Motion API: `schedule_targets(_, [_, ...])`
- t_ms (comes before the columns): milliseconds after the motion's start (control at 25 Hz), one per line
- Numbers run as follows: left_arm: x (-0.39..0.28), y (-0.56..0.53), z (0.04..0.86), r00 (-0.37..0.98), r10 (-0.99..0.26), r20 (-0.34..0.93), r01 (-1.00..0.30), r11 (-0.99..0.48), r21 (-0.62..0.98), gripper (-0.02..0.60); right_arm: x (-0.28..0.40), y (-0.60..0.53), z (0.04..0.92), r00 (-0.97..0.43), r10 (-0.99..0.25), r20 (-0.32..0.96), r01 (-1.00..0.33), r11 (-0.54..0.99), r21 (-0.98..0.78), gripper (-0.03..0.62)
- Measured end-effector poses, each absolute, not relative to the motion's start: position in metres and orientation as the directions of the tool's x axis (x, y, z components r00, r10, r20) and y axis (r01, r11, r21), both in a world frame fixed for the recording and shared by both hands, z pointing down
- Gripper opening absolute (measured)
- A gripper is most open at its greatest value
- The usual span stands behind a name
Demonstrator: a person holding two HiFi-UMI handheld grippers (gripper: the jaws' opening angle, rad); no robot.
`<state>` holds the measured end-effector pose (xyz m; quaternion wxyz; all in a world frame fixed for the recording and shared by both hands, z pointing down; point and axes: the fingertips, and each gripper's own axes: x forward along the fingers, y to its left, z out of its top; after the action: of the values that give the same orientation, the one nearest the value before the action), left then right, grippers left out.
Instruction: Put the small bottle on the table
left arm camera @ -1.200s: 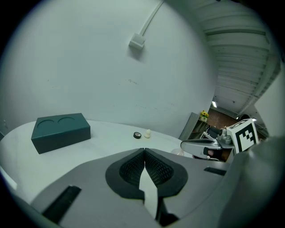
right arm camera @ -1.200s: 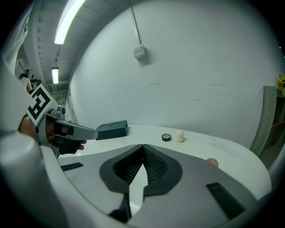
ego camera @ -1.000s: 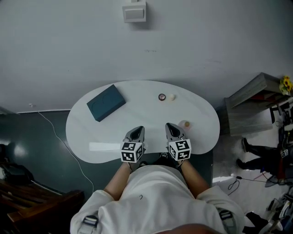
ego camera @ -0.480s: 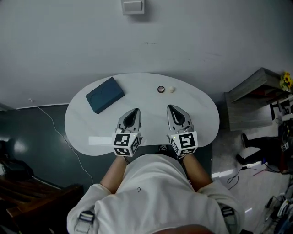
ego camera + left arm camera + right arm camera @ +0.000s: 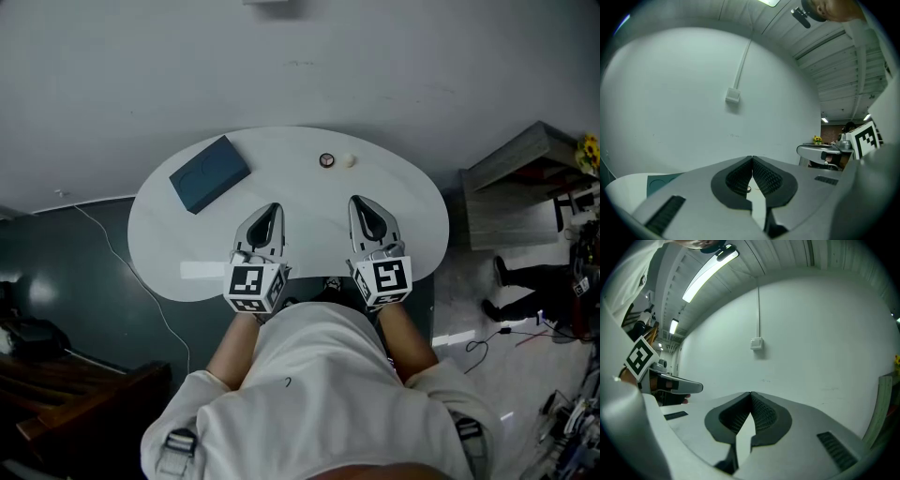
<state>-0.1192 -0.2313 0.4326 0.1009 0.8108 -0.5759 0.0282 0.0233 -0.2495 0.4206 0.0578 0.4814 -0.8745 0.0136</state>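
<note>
The white oval table (image 5: 187, 244) bears a teal box (image 5: 208, 173) at its far left, a small dark ring (image 5: 326, 160) and a pale little ball (image 5: 350, 159) at the far middle. No small bottle shows in any view. My left gripper (image 5: 273, 207) and right gripper (image 5: 361, 201) hover side by side over the table's near half, both pointing at the wall. In the left gripper view the left gripper (image 5: 752, 158) is shut and empty, with the teal box (image 5: 663, 180) low at the left. The right gripper (image 5: 751, 393) is shut and empty too.
A grey shelf unit (image 5: 511, 187) with yellow flowers (image 5: 588, 150) stands right of the table. A white cable (image 5: 141, 291) trails over the dark floor at the left. Dark wooden furniture (image 5: 75, 412) sits at the lower left. A white wall (image 5: 300, 66) rises behind the table.
Both grippers have moved forward over the table and slightly apart. The small pale bottle seen beside the right gripper a second ago is out of sight now.
</note>
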Motion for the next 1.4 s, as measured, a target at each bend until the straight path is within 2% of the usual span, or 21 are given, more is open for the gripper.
schedule_targets(1400, [-0.077,-0.207,0.434,0.370,-0.913,0.173,-0.929,-0.358,0.094,0.018,0.075,-0.218,0.436,-0.459,-0.872,0.170,-0.883,0.469,0.021,-0.003])
